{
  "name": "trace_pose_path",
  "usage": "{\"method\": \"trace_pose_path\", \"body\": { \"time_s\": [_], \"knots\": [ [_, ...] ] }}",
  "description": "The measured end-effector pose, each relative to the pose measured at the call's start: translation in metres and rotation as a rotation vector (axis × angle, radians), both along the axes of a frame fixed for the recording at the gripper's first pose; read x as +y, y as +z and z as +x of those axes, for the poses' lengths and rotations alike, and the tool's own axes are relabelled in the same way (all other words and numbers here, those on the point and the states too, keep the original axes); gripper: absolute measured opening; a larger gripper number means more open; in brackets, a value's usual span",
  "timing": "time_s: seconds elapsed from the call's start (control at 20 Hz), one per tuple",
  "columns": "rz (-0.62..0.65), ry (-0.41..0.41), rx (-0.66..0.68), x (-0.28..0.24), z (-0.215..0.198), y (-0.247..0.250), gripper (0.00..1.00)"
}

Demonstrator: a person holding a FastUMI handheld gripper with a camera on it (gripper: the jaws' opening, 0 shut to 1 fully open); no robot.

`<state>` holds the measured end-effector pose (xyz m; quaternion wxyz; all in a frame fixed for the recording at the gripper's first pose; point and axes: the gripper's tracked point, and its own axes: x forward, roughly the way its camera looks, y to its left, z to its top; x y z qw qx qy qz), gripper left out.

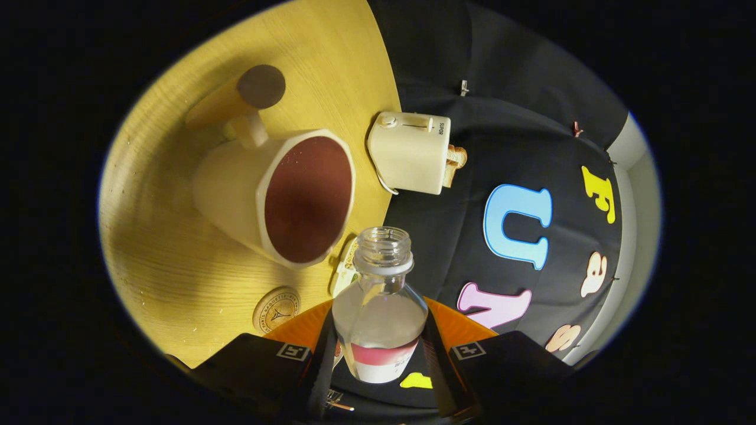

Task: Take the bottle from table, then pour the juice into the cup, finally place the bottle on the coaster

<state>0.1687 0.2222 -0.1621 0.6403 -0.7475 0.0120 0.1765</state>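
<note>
The tool [378, 354] clamps the open bottle [381, 307] between both fingers, mouth near the cup [283, 200] rim on the table [177, 265]. Tip slowly, keeping the mouth over the cup's opening.

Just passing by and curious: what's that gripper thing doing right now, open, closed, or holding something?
Gripper: closed on the uncapped bottle, one finger on each side, its mouth tipped toward the cup.
</note>
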Motion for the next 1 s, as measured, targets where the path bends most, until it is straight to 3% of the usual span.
{"method": "trace_pose_path", "body": {
  "time_s": [1.0],
  "knots": [
    [-0.130,0.102,-0.023,0.0014,-0.0010,0.0055,0.72]
  ]
}}
